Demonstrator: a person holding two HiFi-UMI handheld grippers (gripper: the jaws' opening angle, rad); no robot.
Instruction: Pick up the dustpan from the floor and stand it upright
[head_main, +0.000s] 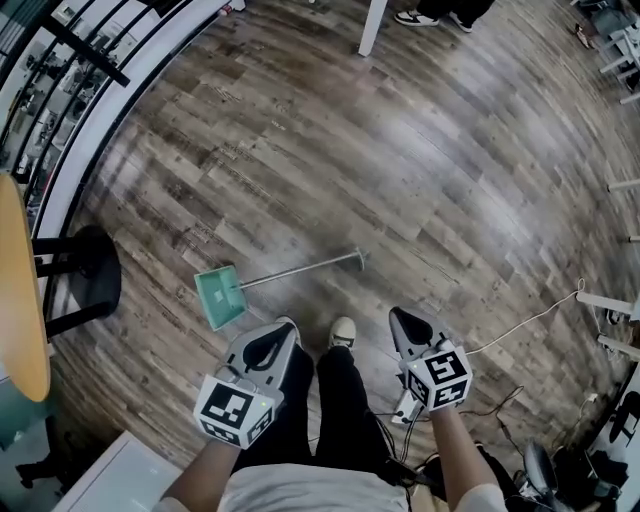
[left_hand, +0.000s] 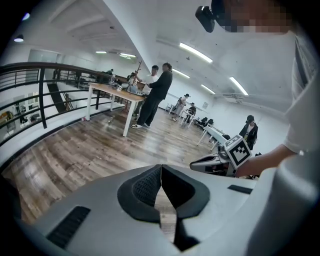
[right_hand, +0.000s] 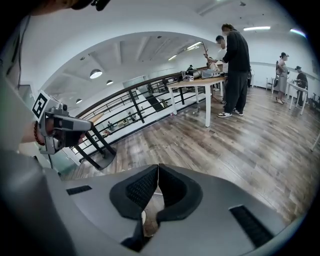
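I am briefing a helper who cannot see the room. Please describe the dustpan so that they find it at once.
Look at the wood-plank floor, just ahead and left of the person's white shoe. The dustpan lies flat there. Its green pan on a long thin metal handle sets it apart from the white cable farther right.

Right gripper (right_hand: 158, 169) fingers pressed together, empty, wood floor (right_hand: 250, 145), white table (right_hand: 207, 105) beyond

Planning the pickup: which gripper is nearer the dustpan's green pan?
Left. The left gripper hangs just right of the green pan; the right gripper is farther right, nearer the handle and its free end.
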